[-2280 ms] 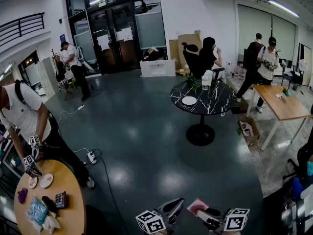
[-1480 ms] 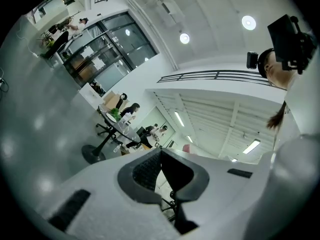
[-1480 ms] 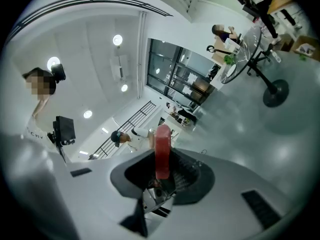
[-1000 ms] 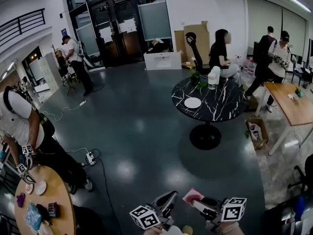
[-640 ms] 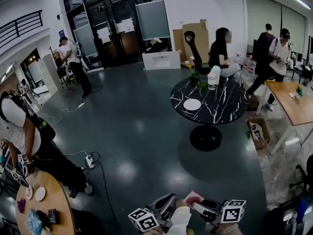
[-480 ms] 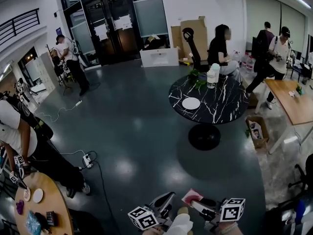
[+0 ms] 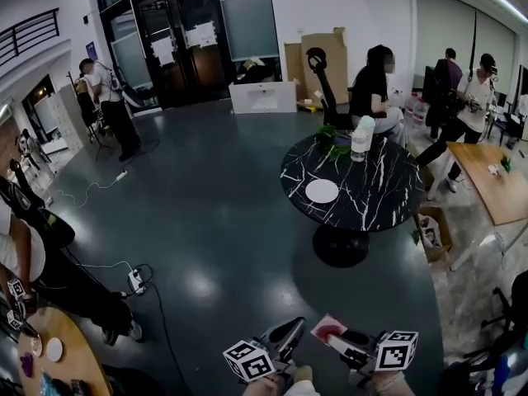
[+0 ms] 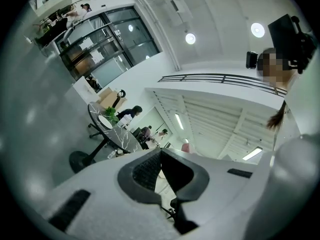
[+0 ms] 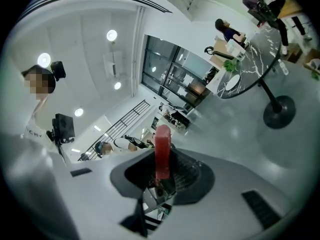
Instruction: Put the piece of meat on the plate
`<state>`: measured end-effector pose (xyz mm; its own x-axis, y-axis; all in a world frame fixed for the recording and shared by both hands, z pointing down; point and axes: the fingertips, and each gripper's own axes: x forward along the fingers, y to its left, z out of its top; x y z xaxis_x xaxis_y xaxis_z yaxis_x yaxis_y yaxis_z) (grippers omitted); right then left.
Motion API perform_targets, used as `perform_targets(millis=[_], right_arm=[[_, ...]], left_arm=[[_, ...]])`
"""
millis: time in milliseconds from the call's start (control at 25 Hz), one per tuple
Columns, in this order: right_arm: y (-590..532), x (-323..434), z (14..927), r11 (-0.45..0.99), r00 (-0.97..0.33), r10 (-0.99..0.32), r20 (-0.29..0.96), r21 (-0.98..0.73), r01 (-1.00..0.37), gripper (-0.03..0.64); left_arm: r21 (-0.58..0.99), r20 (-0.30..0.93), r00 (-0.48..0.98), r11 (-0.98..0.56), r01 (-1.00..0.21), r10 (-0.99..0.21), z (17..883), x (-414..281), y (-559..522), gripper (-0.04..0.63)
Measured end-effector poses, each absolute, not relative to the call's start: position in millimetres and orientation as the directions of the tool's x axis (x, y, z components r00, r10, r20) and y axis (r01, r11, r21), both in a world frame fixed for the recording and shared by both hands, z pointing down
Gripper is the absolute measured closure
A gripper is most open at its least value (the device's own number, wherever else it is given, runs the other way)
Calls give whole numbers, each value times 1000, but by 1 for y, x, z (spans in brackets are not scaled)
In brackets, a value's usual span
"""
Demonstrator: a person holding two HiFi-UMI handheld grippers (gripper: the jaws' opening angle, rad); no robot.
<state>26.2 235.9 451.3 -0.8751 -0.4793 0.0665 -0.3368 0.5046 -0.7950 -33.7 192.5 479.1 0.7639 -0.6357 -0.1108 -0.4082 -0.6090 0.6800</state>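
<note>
A white plate [image 7: 322, 190] lies on a round black marble table [image 7: 375, 200] across the dark floor, far ahead of both grippers. At the head view's bottom edge my right gripper [image 7: 327, 331] is shut on a flat pink-red piece of meat [image 7: 330, 327]. In the right gripper view the meat [image 9: 162, 146] stands upright between the jaws of the right gripper [image 9: 161, 159], with the plate [image 9: 231, 82] far off. My left gripper [image 7: 297, 324] is beside it, shut and empty. In the left gripper view the left gripper's [image 8: 160, 153] tips meet, and the plate [image 8: 104, 122] is small and distant.
A clear bottle [image 7: 360, 137] and a green plant [image 7: 333, 132] stand on the marble table. A person sits behind it. A cardboard box [image 7: 431, 228] lies by a wooden table [image 7: 495, 184] at right. A power strip [image 7: 132, 281] with cables and another round table [image 7: 62, 361] are at left.
The marble table and plate have come nearer in the head view. The left wooden table slid toward the corner. Both grippers keep their places at the bottom edge, the meat still held.
</note>
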Motion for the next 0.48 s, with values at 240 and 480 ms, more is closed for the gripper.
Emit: perform_targets(millis=[240, 480], right_arm=[[195, 22, 447, 512, -870, -486, 79, -781, -357, 531], [170, 28, 450, 488, -855, -512, 88, -789, -373, 531]], left_arm=[[668, -108, 779, -626, -403, -617, 479, -34, 149, 586], [672, -106, 792, -630, -389, -602, 479, -31, 118, 586]])
